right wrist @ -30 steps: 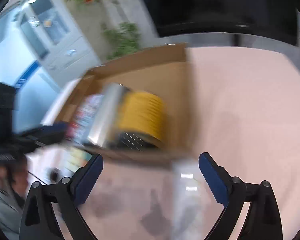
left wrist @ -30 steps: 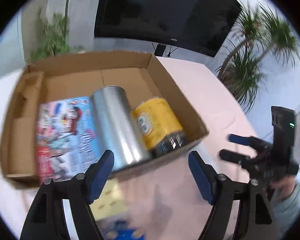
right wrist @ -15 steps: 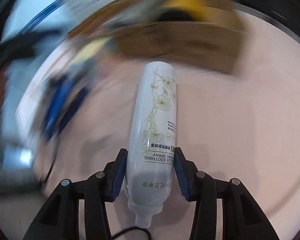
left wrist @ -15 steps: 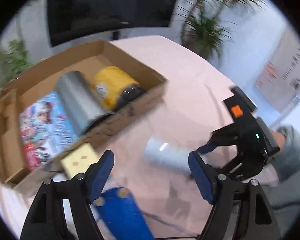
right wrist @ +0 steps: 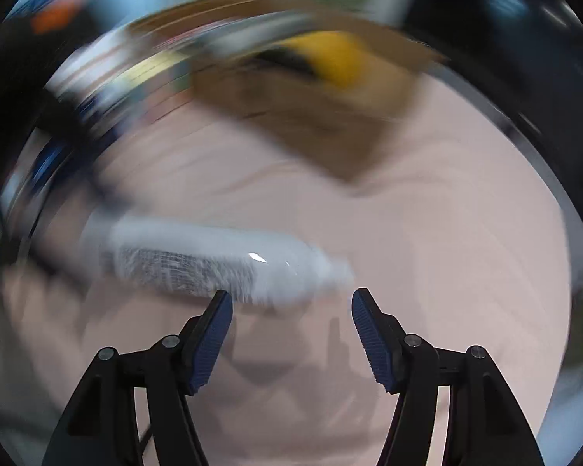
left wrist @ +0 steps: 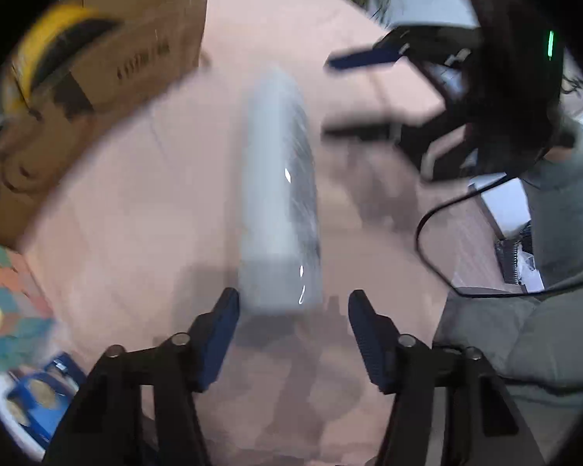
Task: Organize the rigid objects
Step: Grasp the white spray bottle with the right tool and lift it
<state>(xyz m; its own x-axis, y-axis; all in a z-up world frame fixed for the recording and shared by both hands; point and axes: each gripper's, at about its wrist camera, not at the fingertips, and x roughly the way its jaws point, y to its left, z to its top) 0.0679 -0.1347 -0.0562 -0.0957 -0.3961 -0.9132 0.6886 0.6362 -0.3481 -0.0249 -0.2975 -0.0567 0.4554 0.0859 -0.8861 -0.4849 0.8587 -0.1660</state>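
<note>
Our left claw (left wrist: 291, 334) is closing, nothing pinched yet; the white bottle (left wrist: 280, 194) lies on the counter (left wrist: 155, 194) just ahead, long axis pointing away. Our right claw (right wrist: 291, 330), opening and empty, meets the bottle (right wrist: 213, 260) crosswise. Beyond the bottle: the cardboard box (left wrist: 109, 66).

Left claw (left wrist: 293, 306) closing, right claw (right wrist: 291, 306) opening; both empty.

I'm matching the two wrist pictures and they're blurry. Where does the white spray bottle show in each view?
Left wrist: the white spray bottle lies lengthwise at centre, on the pink table, just ahead of the left gripper.
Right wrist: the bottle lies crosswise, left of centre, just ahead of the right gripper.
Shared landmark: the cardboard box holding a yellow can.
</note>
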